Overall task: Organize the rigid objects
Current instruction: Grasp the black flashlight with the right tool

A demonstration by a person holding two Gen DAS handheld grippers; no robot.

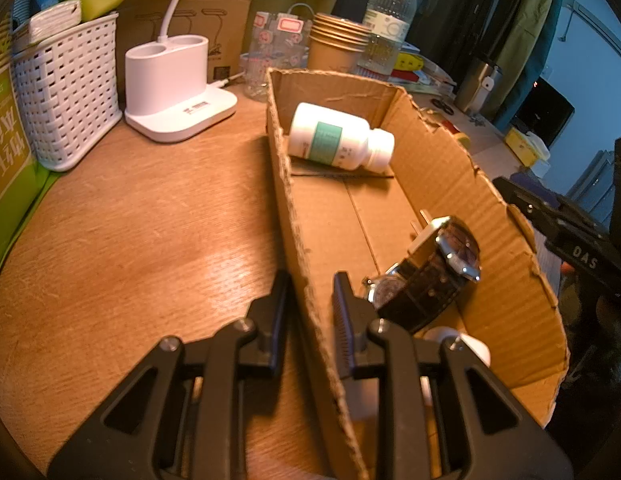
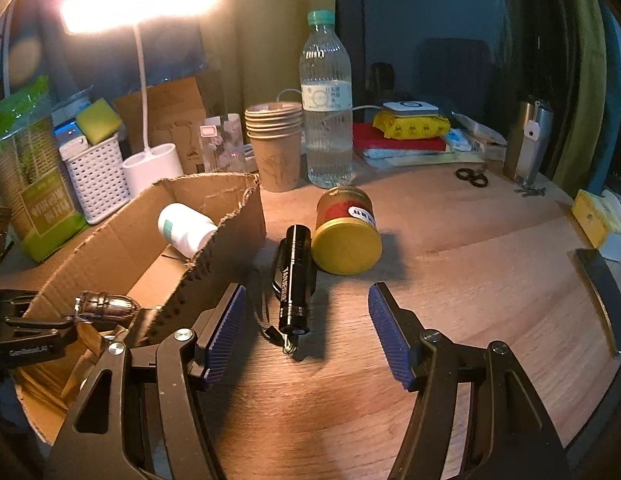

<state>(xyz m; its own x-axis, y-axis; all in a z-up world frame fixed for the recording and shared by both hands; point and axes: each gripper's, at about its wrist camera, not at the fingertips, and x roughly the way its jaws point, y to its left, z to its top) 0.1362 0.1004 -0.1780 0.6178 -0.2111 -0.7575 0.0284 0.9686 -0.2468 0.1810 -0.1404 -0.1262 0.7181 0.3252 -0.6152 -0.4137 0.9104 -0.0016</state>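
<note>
1. The wooden table (image 2: 450, 264) carries everything; the open cardboard box (image 1: 438, 184) lies on it as a long trough, its long axis running away from the left wrist camera toward the clutter at the back
2. The left gripper (image 1: 310, 300) is clamped on the box's near side wall, one finger outside it and one inside
3. The right gripper (image 2: 306, 320) hangs over bare table just beside the box's outer wall, its blue pads standing well apart with nothing pressed between them
4. Behind the box's far end stand a clear water bottle (image 2: 326, 100), a stack of paper cups (image 2: 275, 140), a white lamp base (image 1: 174, 80) and a white woven basket (image 1: 66, 92)
5. Just beyond the box's far corner a red jar with a gold lid (image 2: 346, 232) lies on its side, lid end facing the right wrist camera
6. Inside the box, at its far end, a white pill bottle (image 1: 338, 140) with a green label lies on its side, crosswise to the box's length, cap toward the wall away from the lamp base
7. Outside the box, just beside its wall, a glossy black flashlight (image 2: 295, 280) lies flat with its long axis running along the wall, one end near the right gripper's pads, a cord trailing from it; the jar sits near its far end
8. Inside the box's near end, close to the left gripper's inner finger, rest two wristwatches (image 1: 434, 272), one on a dark strap with its face tilted up
</note>
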